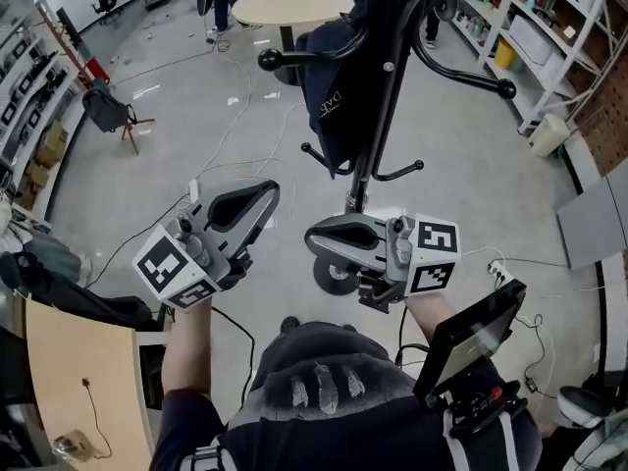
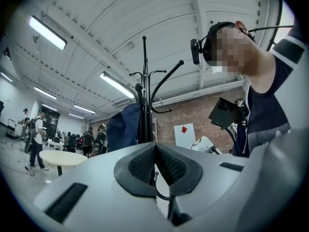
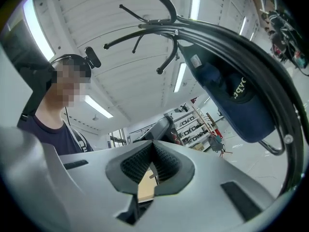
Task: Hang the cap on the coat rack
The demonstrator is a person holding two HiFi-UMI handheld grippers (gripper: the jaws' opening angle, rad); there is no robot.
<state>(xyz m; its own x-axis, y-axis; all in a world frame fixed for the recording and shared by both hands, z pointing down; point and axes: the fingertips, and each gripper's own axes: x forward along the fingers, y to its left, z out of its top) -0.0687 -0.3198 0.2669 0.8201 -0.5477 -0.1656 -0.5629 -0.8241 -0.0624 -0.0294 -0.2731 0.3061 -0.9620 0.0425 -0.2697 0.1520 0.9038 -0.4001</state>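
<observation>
The tongs (image 2: 155,153) are closed with nothing between them, and just beyond their tips stands the black coat rack (image 2: 144,81), a dark blue cap (image 2: 123,127) hanging on its left side, with a person (image 2: 270,110) to the tongs' right.

One navy cap (image 1: 329,91), one black coat rack (image 1: 386,86), one round table (image 1: 294,3), two grippers (image 1: 265,194) (image 1: 314,236)

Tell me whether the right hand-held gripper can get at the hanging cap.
Probably yes: the cap hangs on the coat rack ahead of the right hand-held gripper, nothing between; its jaws are shut.
</observation>
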